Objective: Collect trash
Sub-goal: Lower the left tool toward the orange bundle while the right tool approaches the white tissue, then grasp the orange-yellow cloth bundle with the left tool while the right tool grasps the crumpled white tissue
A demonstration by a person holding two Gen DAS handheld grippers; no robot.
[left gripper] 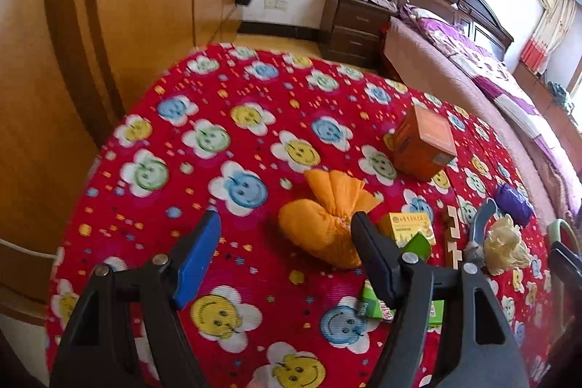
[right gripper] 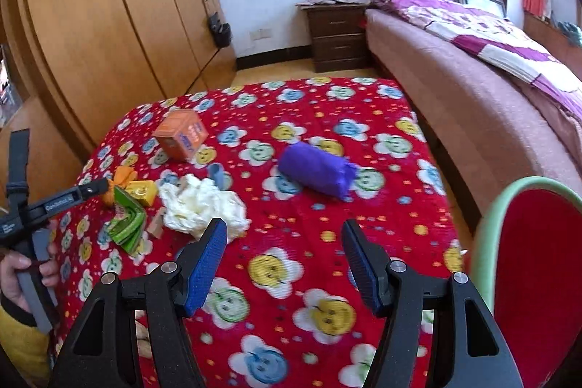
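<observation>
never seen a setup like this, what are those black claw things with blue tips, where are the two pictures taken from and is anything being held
There is no robot here: a person carries a hand-held gripper in each hand, each with a camera looking forward along its two blue-padded fingers. One picture comes from the left gripper, the other from the right gripper. In the right view you can also see the person's hand gripping the left tool's handle.

Both look down at a red smiley-flower cloth with litter on it: an orange box, a purple bundle, crumpled white tissue, an orange cloth pouch, a small yellow box and green packaging. A red basin with a green rim sits at the right edge.

Both grippers are open and hold nothing.
</observation>
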